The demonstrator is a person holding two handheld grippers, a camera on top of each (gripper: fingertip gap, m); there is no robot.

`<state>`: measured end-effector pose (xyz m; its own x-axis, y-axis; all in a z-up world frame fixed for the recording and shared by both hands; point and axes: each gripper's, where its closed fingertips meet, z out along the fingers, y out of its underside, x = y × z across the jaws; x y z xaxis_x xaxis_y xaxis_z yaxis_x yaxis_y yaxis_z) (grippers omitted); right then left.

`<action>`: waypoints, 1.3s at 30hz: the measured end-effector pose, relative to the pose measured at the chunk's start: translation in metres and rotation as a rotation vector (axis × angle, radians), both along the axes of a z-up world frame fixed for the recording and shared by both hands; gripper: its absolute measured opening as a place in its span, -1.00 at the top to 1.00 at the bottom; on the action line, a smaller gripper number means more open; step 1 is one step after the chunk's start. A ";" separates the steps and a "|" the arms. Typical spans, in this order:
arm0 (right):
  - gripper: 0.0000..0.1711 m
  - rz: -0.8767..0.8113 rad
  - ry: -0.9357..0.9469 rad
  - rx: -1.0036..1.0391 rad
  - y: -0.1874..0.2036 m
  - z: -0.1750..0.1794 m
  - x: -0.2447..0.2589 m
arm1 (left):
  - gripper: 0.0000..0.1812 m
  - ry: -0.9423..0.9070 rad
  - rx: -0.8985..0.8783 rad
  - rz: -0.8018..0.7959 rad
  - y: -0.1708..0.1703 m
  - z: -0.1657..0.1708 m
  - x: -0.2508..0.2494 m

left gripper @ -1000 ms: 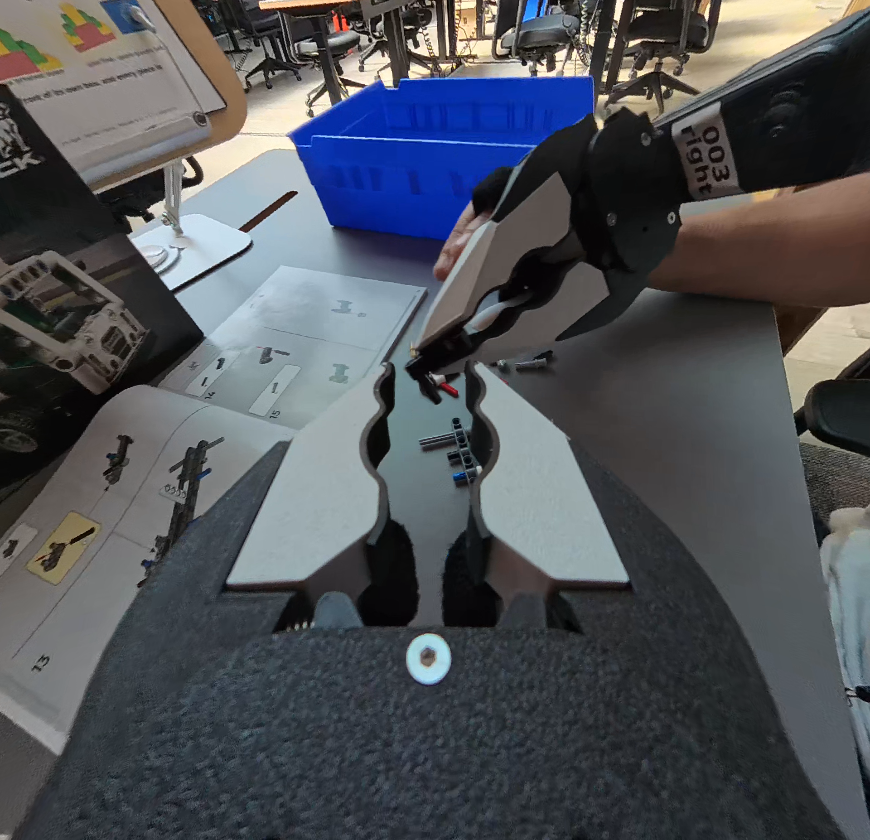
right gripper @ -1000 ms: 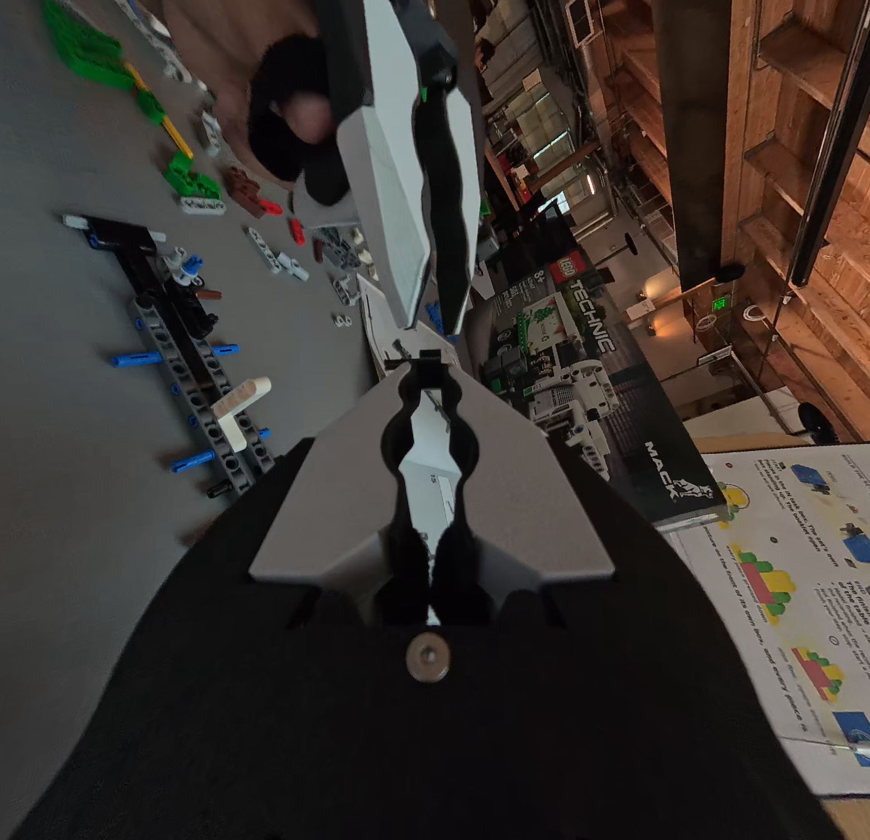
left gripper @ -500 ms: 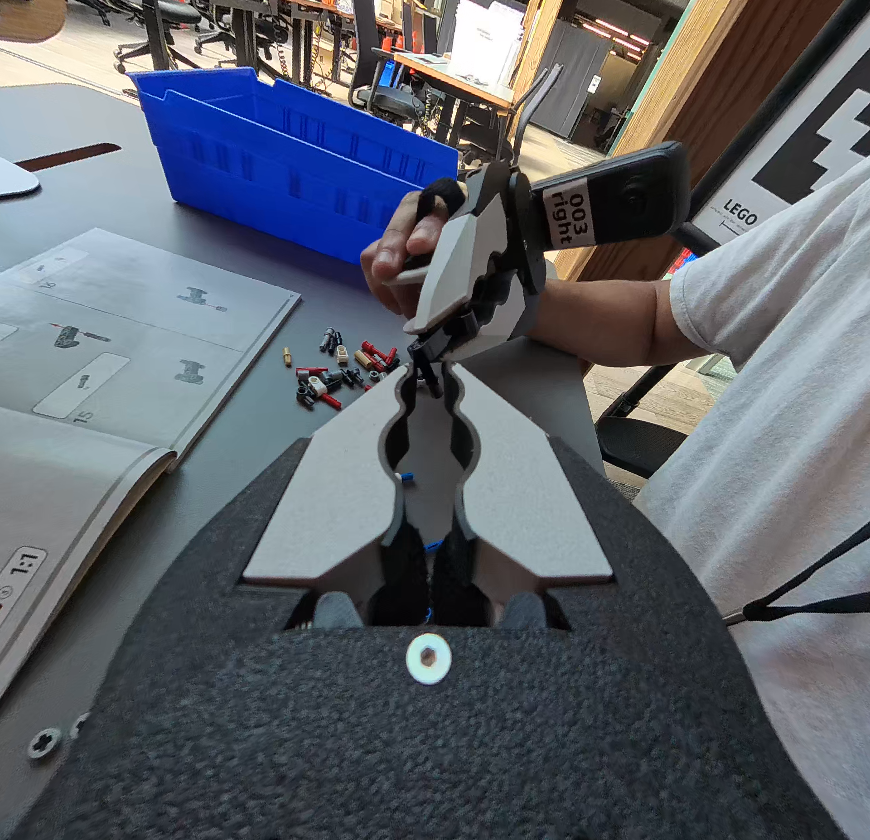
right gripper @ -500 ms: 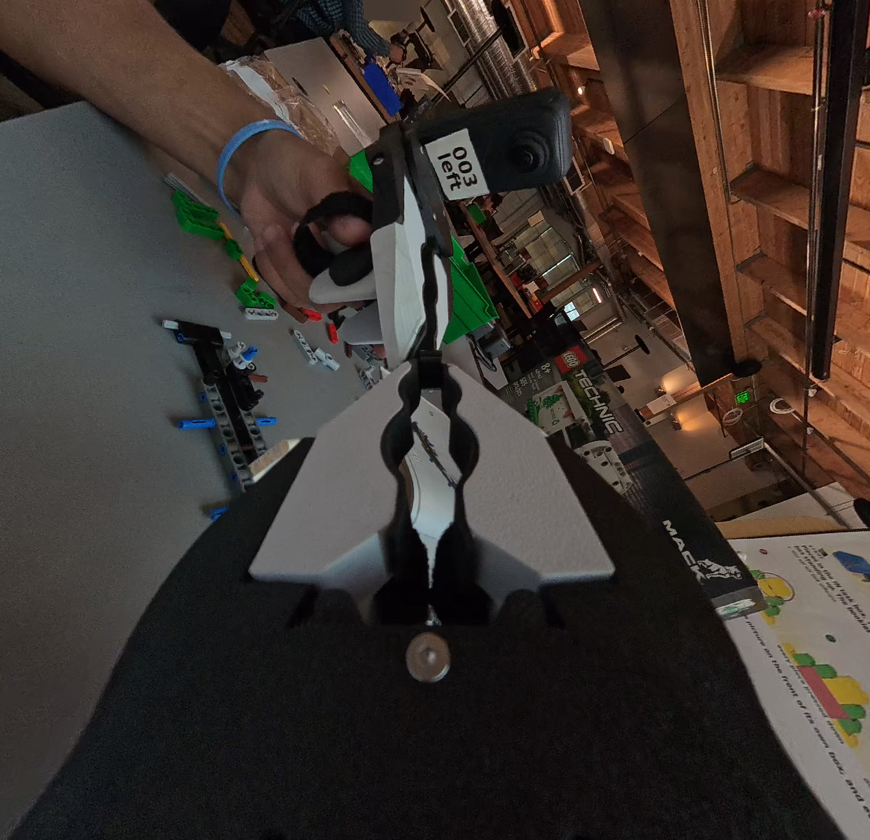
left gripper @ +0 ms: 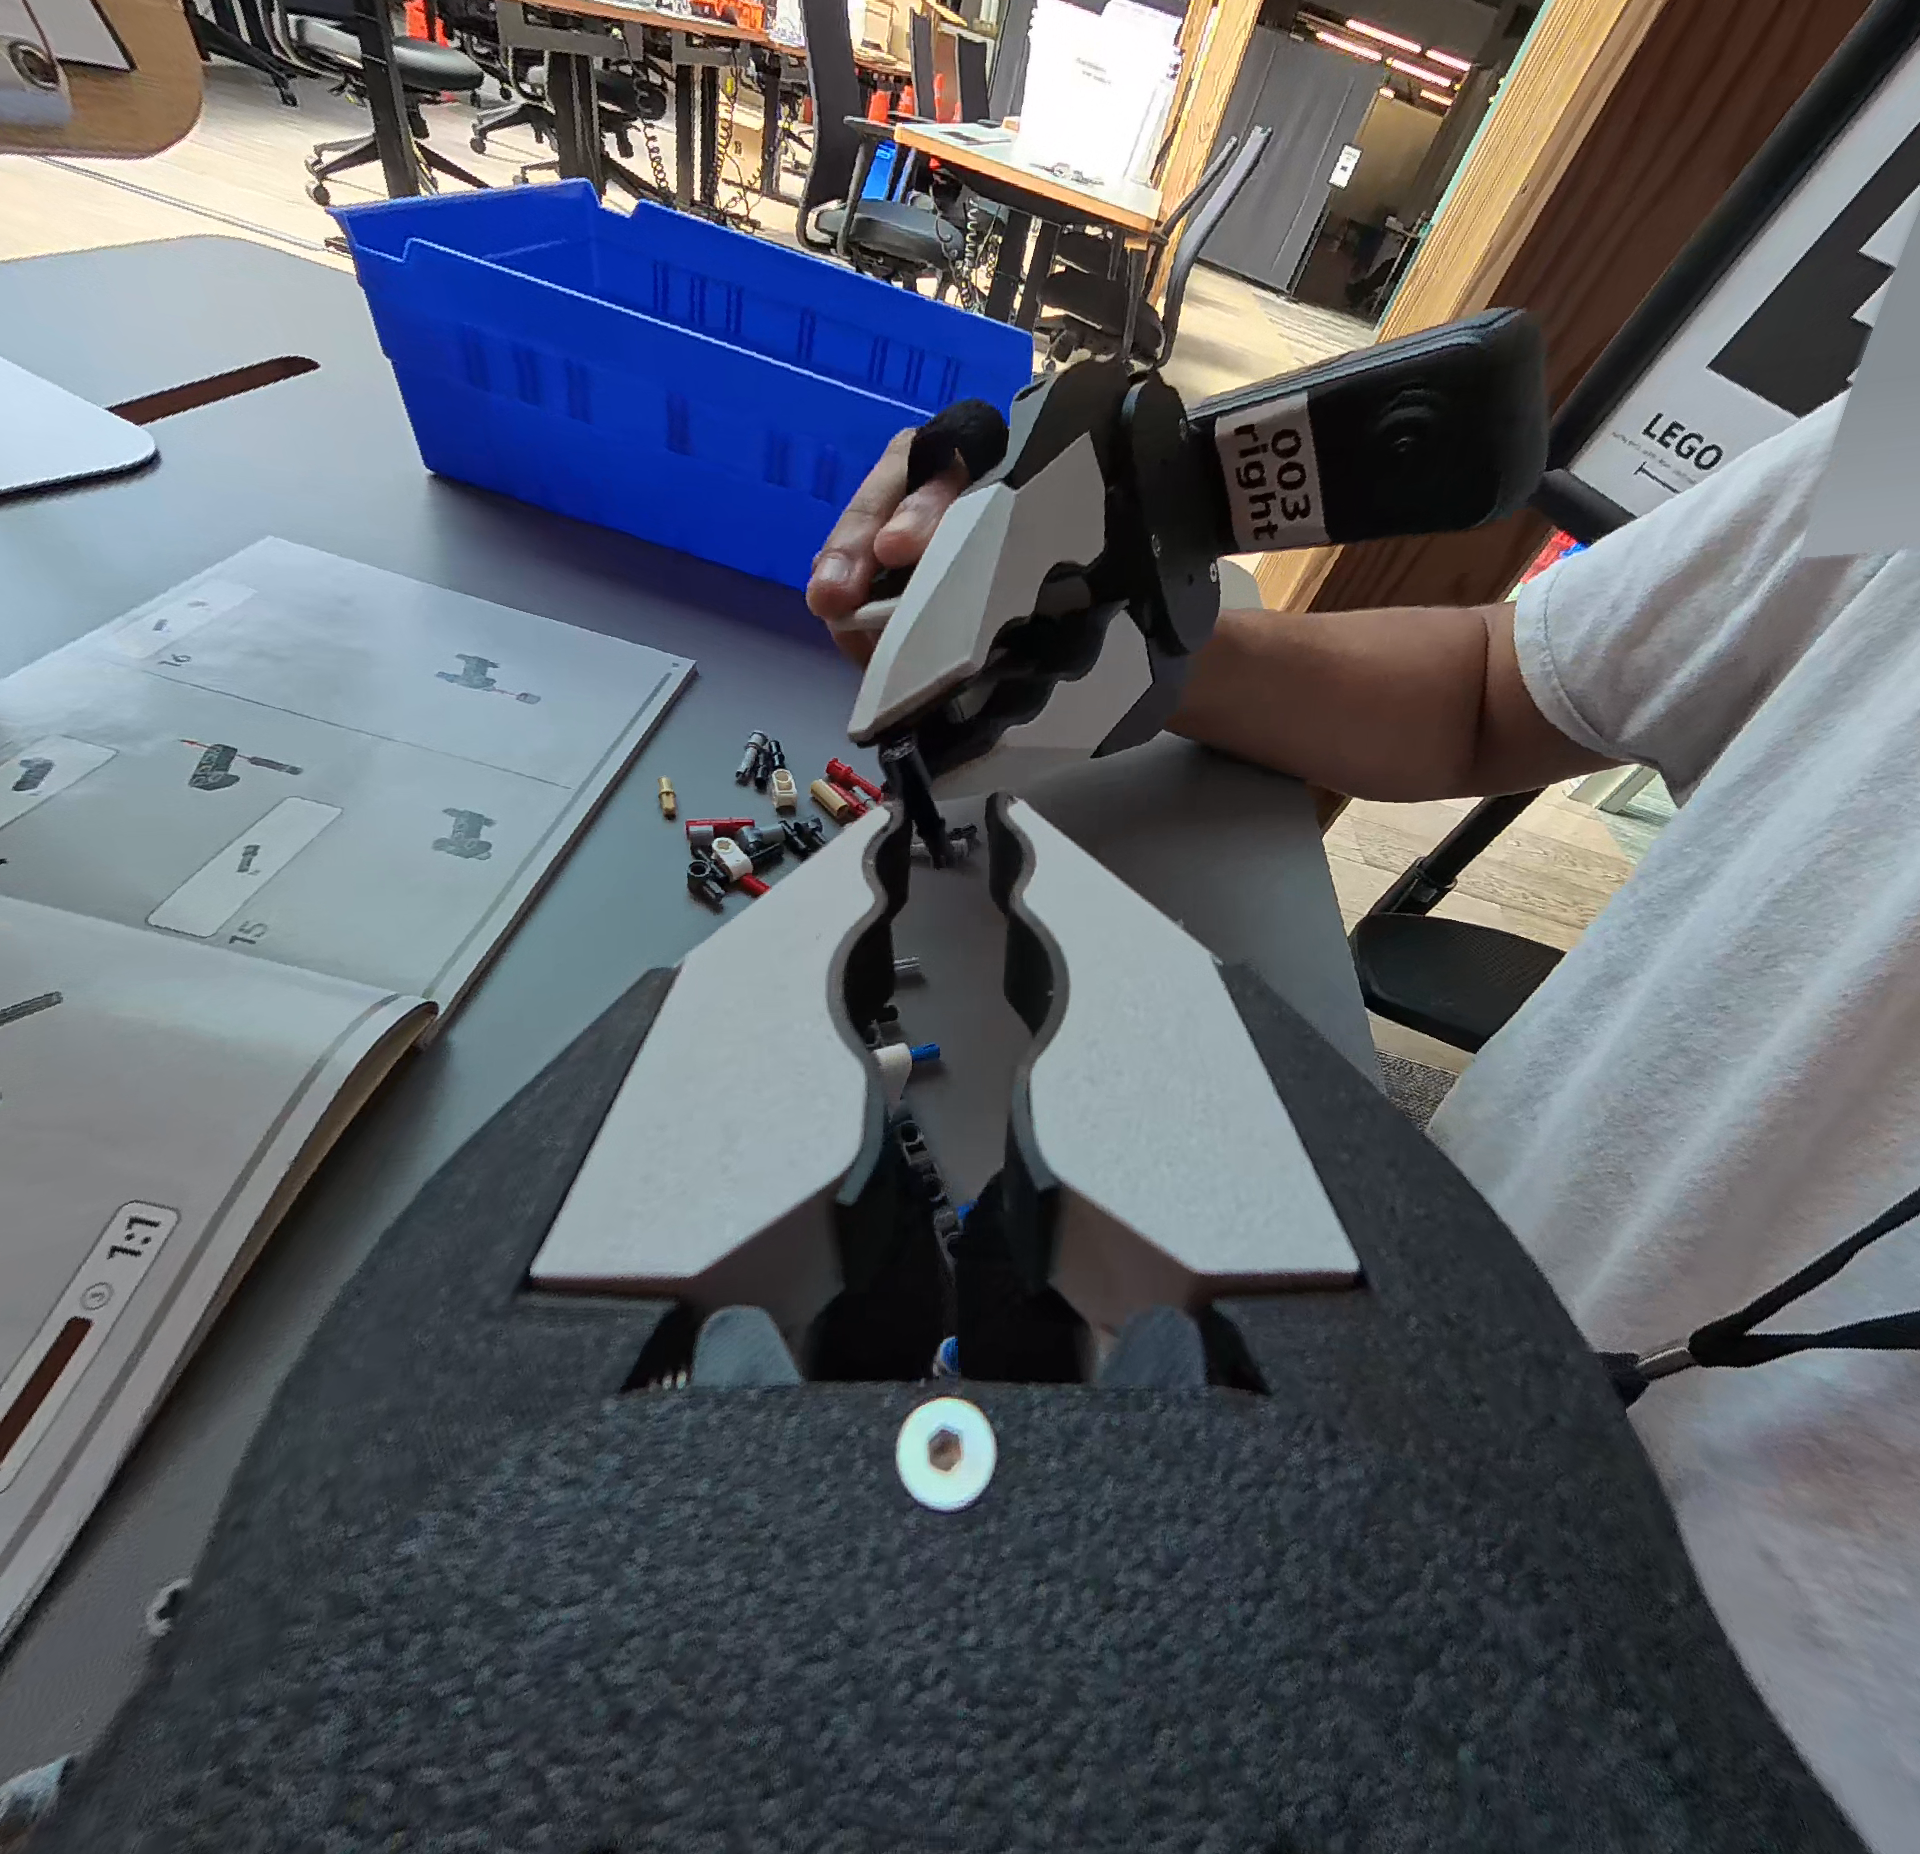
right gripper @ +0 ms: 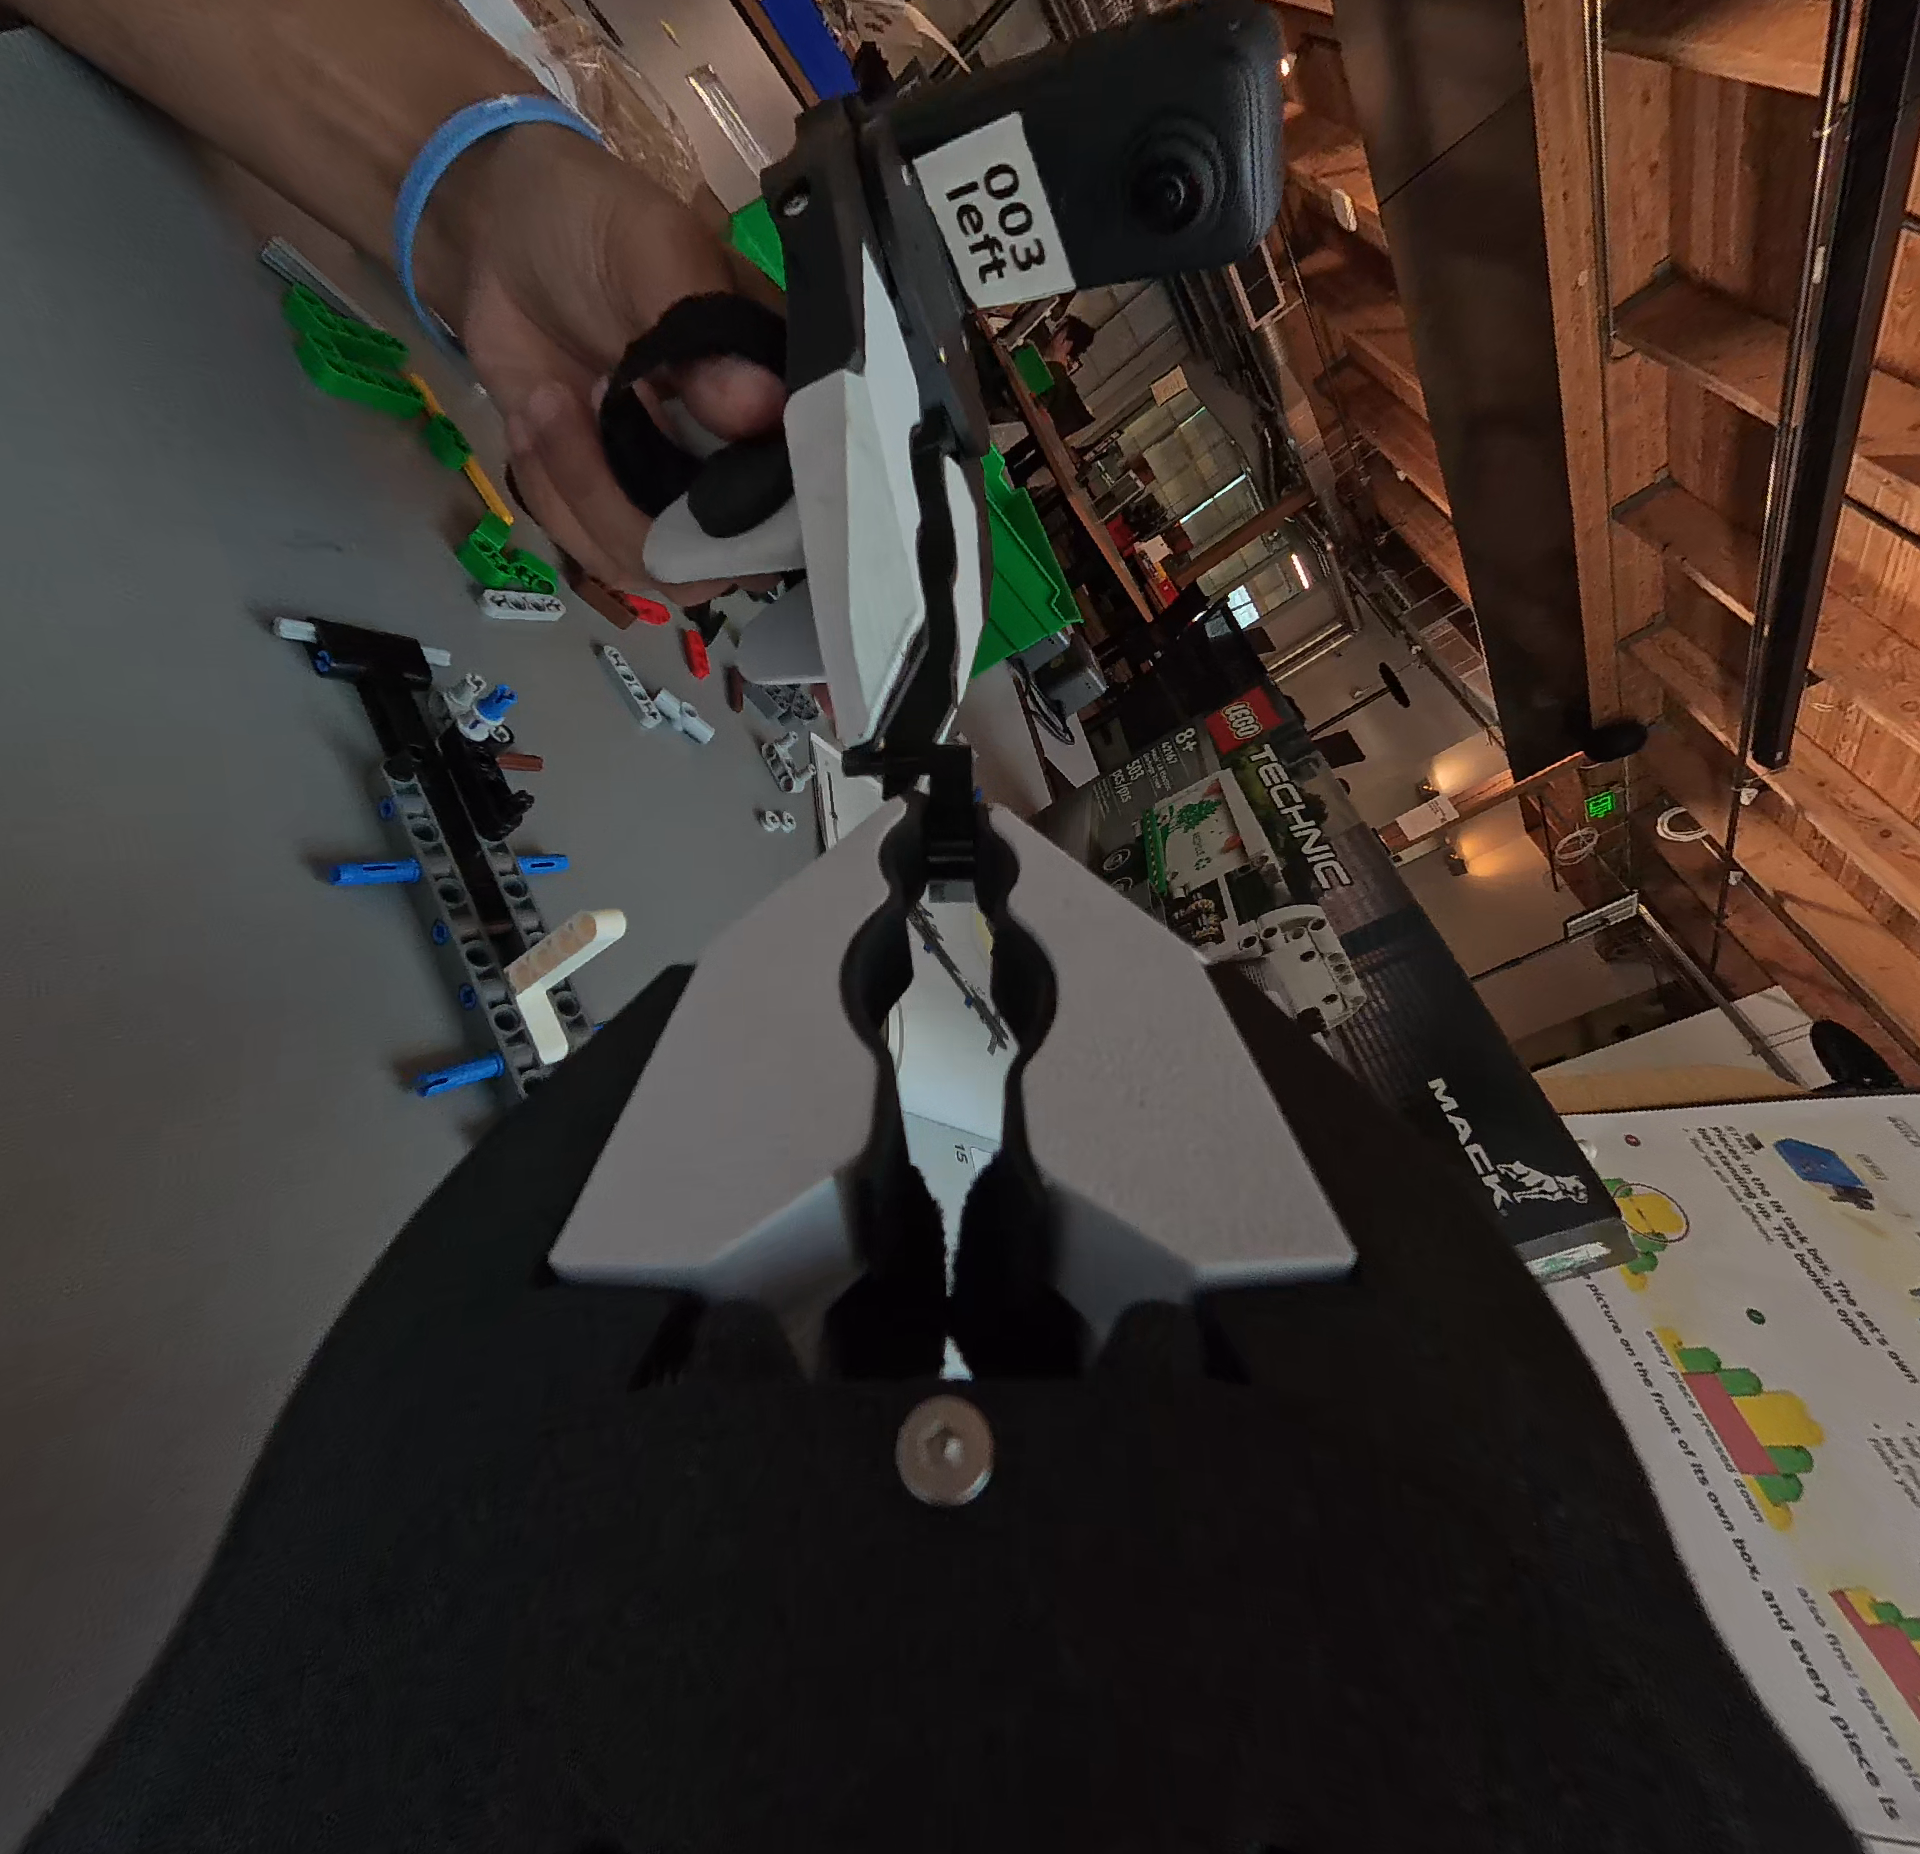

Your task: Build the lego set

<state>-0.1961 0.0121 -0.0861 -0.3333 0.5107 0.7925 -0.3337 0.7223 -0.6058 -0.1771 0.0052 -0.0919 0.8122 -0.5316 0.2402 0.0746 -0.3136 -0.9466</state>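
Note:
My right gripper (right gripper: 948,817) is shut on a small black lego piece (right gripper: 951,833) and holds it above the table. In the left wrist view the right gripper (left gripper: 896,746) comes in from the right, with the black piece (left gripper: 920,807) pointing down between the tips of my left gripper (left gripper: 945,812). The left jaws stand apart, wider than the piece. The left gripper (right gripper: 904,739) meets the piece tip to tip. The grey beam assembly (right gripper: 468,911) with blue pins and a tan piece lies on the table below.
Loose small pieces (left gripper: 769,817) lie beside the open instruction booklet (left gripper: 312,765). A blue bin (left gripper: 675,402) stands behind them. Green pieces (right gripper: 353,360), a green bin (right gripper: 1023,568) and the set's box (right gripper: 1299,921) are on the left side. The person's white-shirted body (left gripper: 1714,973) is at the right. My left and right fingertips are right by each other.
Both grippers turned and drew together above the table. The left jaws narrowed from a second ago. The right gripper kept hold of the black piece, whose end now sits between the left tips.

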 end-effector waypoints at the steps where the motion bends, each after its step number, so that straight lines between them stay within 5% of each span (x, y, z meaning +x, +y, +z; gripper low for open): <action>1: 0.95 -0.002 0.008 0.006 0.000 0.000 0.000 | 0.86 0.002 0.002 0.002 0.000 0.000 0.000; 12: 0.94 -0.069 0.011 -0.043 0.002 -0.004 -0.004 | 0.96 -0.009 -0.016 0.050 0.005 -0.004 -0.009; 19: 0.80 -0.155 -0.171 -0.102 0.009 -0.025 -0.009 | 0.97 0.192 -0.051 0.198 0.013 -0.022 -0.034; 39: 0.94 -0.426 -0.219 -0.146 0.028 -0.021 -0.028 | 0.97 0.192 -0.036 0.301 0.018 -0.015 -0.046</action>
<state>-0.2246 0.0404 -0.1068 -0.2210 0.7378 0.6378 0.1189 0.6695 -0.7332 -0.2233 0.0230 -0.1065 0.9633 -0.2557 0.0819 -0.0098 -0.3381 -0.9410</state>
